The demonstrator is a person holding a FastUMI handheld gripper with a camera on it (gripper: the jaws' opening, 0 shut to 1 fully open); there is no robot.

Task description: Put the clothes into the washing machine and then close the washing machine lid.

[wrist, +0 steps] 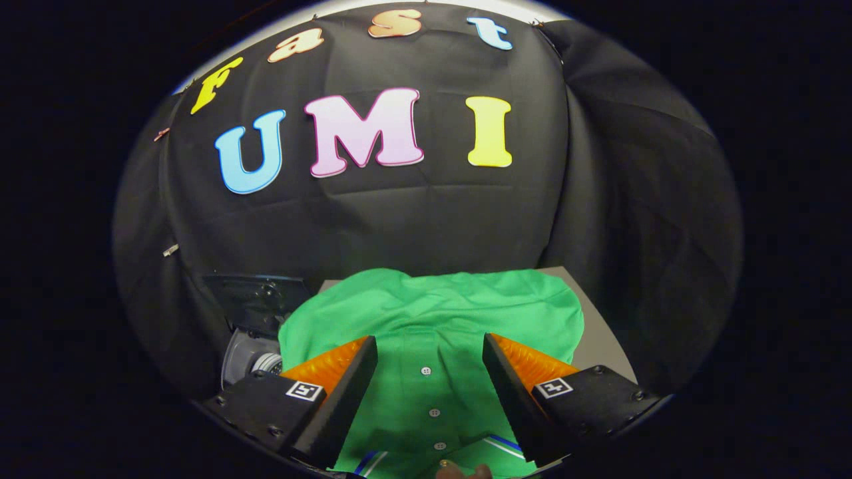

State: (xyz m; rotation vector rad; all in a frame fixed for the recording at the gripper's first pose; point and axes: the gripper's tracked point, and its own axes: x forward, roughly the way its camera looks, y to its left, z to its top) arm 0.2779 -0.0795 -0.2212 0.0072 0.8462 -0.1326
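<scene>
A green button-front shirt lies spread on a grey table, its placket with white buttons running between my fingers. My gripper hovers over it, open, the fingers wide apart with the cloth showing in the gap and neither finger pressing on it. To the left of the shirt, beyond the left finger, stands the washing machine with its dark lid raised and part of the drum opening showing.
Black cloth walls close the booth behind and on both sides of the table. A strip of bare table shows to the right of the shirt. A striped collar or hem edge lies near the base of my fingers.
</scene>
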